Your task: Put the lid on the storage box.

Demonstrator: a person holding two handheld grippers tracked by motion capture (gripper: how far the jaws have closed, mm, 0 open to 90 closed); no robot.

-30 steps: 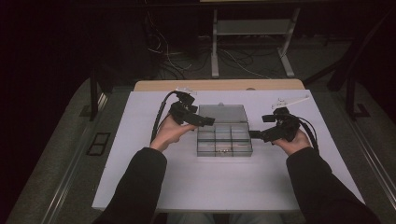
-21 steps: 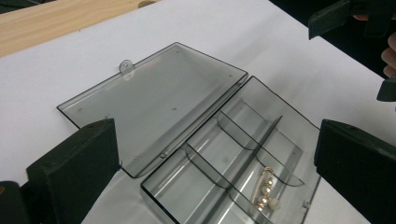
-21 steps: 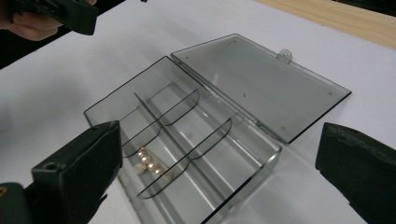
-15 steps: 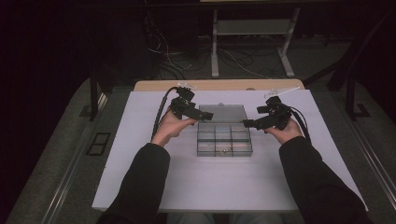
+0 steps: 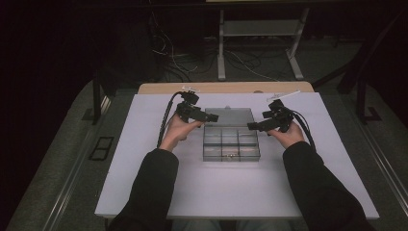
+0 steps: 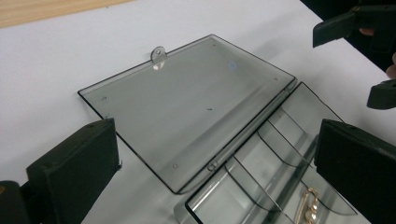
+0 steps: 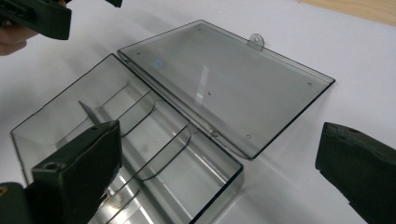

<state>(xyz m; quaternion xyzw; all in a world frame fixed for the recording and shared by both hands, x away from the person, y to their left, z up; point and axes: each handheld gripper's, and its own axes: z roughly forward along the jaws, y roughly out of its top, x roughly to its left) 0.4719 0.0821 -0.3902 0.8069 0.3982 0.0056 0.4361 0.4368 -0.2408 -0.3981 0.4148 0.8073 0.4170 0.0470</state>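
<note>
A clear grey compartment box [image 5: 231, 144] lies mid-table with its lid [image 5: 228, 117] folded flat behind it. A small gold piece of jewellery [image 5: 232, 156] rests in a front compartment, also visible in the left gripper view [image 6: 308, 205]. My left gripper [image 5: 211, 117] hovers open at the lid's left edge. In its own view the jaws [image 6: 217, 140] straddle the lid [image 6: 187, 102] and hinge without touching. My right gripper [image 5: 252, 126] is open at the box's back right corner. Its view [image 7: 222, 140] looks across the tray [image 7: 130, 140] and lid [image 7: 224, 79], with nothing held.
The box sits on a white board [image 5: 144, 183] with a wooden table strip [image 5: 159, 88] at its far edge. Black cables trail from both grippers. Beyond the table the dark floor holds loose wires and a metal stand [image 5: 221, 57].
The right gripper has moved away from the person and slightly left, toward the box's back right corner. The left gripper has barely shifted. The lid stays open flat.
</note>
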